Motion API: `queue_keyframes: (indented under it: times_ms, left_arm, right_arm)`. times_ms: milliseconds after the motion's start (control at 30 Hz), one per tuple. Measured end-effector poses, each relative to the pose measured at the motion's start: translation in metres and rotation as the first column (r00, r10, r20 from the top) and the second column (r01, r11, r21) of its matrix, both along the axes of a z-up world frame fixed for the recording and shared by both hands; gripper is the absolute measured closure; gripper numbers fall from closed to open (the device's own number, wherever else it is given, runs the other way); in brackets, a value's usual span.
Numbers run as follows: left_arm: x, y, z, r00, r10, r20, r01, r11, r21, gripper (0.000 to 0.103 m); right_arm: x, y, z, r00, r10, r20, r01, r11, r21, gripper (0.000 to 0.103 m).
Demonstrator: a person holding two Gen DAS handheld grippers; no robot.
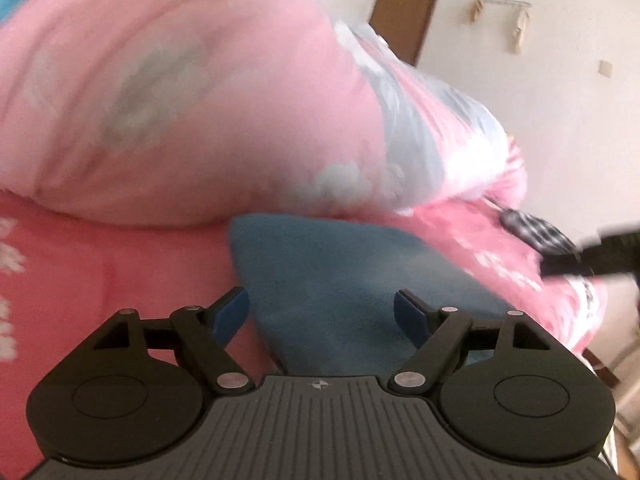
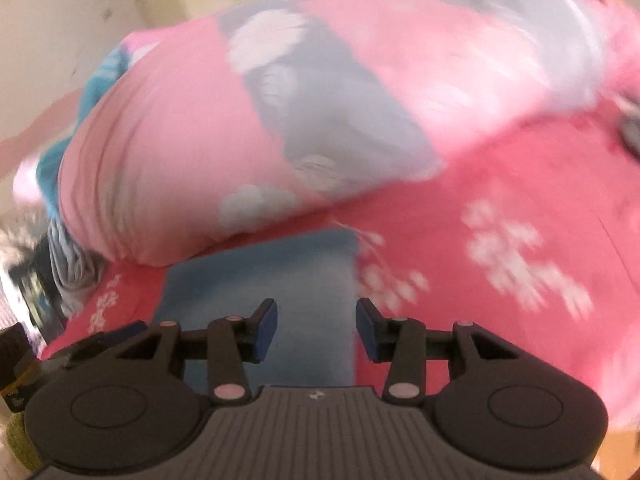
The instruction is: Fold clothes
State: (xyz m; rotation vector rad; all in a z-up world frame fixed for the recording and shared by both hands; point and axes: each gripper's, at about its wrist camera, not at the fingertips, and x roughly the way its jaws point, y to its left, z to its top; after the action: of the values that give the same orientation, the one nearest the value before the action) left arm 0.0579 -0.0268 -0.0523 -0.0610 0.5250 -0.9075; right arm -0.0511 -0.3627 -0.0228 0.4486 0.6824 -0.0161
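1. Hovering over the bed, both grippers were empty; both frames were motion-blurred.
2. Left gripper (image 1: 322, 314): jaws spread wide, nothing between them. Blue fingertips (image 1: 232, 314) sat low in the left wrist frame, over the near edge of the blue cloth.
3. Right gripper (image 2: 316, 330): jaws apart too, a narrower gap than the left, nothing clamped. Whether the pads (image 2: 266, 330) touched the fabric could not be told.
4. Blue cloth (image 1: 332, 276) lay flat on the pink bedsheet (image 1: 100, 292), centre-bottom of the left wrist frame, looking folded to a straight-edged shape. Right wrist view showed the same cloth (image 2: 256, 276) centre-bottom, running under the gripper.
5. Pink quilt (image 1: 192, 92) with grey-white floral print was bunched across the upper half of both frames, its lower edge just beyond the cloth's far side.
6. Bedsheet carried a white flower print, visible at right of the right wrist frame.
7. Dark remote-like object (image 1: 536, 232) lay on the sheet at the right edge of the left wrist frame, too blurred to identify.
8. Brown door (image 1: 404, 12) and white wall (image 1: 540, 92) filled the upper right of the left wrist frame.
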Motion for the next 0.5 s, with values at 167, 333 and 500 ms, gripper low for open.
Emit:
queue_keyframes:
  times_ms: [167,333,500]
  left_arm:
    - [-0.034,-0.020,0.019,0.983,-0.159,0.088,0.154,0.986,0.064,0.022]
    - [-0.081,-0.063,0.009,0.910,-0.341,0.235,0.268,0.917,0.294,0.022]
    - [-0.096,-0.091,-0.008,0.853,-0.401,0.333,0.241,0.870,0.431,0.022]
  right_arm:
    - [-0.048,-0.021,-0.023,0.999,-0.039,0.001,0.038,0.993,0.111,0.056]
    - [-0.074,-0.010,-0.040,0.999,0.027,0.028,-0.030,0.996,0.089,0.058]
    - [-0.078,0.003,-0.044,0.995,0.088,0.043,-0.090,0.996,0.030,0.058]
